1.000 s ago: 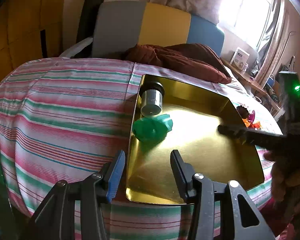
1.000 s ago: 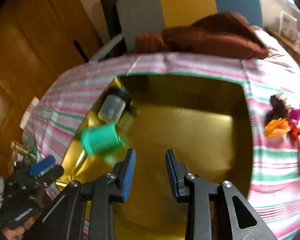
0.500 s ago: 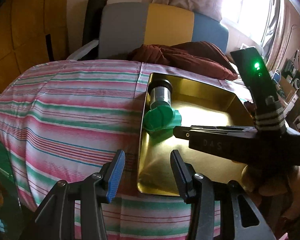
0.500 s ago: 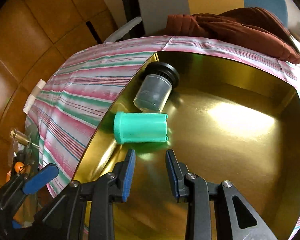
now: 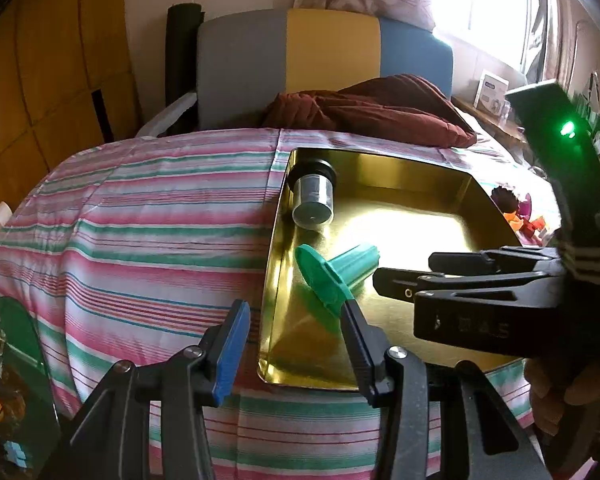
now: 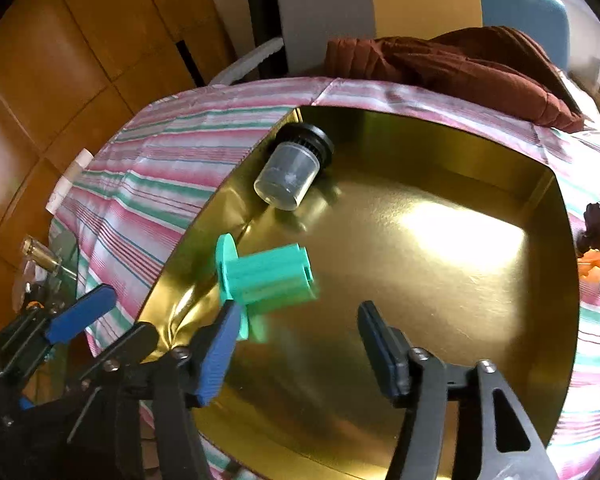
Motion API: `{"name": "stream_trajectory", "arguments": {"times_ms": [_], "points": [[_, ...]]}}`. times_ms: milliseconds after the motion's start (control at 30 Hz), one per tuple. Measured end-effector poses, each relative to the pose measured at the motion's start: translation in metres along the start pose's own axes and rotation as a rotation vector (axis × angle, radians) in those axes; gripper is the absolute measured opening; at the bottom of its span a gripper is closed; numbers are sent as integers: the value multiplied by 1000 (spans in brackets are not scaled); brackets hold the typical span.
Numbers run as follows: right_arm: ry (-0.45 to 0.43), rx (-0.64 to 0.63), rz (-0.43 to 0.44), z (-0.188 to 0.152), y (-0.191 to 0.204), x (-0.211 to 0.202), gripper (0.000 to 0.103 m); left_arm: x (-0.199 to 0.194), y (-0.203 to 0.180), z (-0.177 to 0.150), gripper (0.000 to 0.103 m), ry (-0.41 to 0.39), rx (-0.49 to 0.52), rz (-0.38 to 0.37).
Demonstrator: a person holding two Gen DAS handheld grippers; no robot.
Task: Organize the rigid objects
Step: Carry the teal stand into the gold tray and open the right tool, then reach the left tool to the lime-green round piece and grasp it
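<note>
A gold tray (image 5: 432,336) lies on the striped bedspread (image 5: 140,232). Inside it, by the left wall, lies a green flanged spool (image 5: 340,272) (image 6: 268,276), blurred in the right wrist view. A clear jar with a black lid (image 5: 312,196) (image 6: 288,176) lies on its side in the far left corner. My right gripper (image 6: 298,308) (image 5: 406,268) hovers over the tray floor with its jaws opening. The spool is just past its fingertips, and nothing is between the pads. My left gripper (image 5: 294,308) (image 6: 128,312) stands open and empty astride the tray's near left wall.
A brown cushion (image 5: 372,112) lies behind the tray, before a grey, yellow and blue headboard (image 5: 328,52). Small colourful toys (image 5: 520,216) sit right of the tray. A hand (image 5: 568,396) grips the right tool. A glass-topped stand with a bottle (image 6: 40,260) is at the left.
The right gripper moved in over the tray toward the left and its jaws widened. The green spool shifted away from the jar toward the near edge and turned, showing its flange.
</note>
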State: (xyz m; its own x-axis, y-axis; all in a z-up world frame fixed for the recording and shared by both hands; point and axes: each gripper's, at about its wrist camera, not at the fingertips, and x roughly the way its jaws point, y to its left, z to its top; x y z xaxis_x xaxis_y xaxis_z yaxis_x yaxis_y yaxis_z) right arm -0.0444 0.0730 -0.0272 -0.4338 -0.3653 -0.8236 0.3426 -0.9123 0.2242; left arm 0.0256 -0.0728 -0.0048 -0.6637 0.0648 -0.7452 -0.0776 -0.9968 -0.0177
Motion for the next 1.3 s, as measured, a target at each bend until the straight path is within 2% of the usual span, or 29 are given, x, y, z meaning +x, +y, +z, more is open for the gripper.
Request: {"name": "stream_trajectory", "arguments": {"times_ms": [200, 433, 667, 800, 900, 1067, 1233, 1300], "points": [[-26, -5, -5, -3, 2, -11, 65, 0, -7, 0, 48, 5, 17, 44], [-11, 7, -42, -11, -5, -19, 68, -2, -12, -2, 48, 11, 24, 43], [-25, 81, -10, -19, -26, -39, 70, -7, -26, -5, 48, -9, 40, -7], [-78, 90, -44, -27, -39, -59, 72, -11, -38, -7, 48, -18, 55, -49], [-99, 123, -68, -33, -54, -70, 79, -10, -51, -9, 48, -13, 83, -61], [-119, 214, -100, -48, -94, -86, 79, -10, -72, -10, 48, -6, 113, -95], [-102, 312, -137, -67, -145, -99, 79, -14, -92, -10, 48, -7, 142, -124], [-105, 342, -180, -74, -168, -109, 79, -14, -98, -8, 48, -5, 141, -143]]}}
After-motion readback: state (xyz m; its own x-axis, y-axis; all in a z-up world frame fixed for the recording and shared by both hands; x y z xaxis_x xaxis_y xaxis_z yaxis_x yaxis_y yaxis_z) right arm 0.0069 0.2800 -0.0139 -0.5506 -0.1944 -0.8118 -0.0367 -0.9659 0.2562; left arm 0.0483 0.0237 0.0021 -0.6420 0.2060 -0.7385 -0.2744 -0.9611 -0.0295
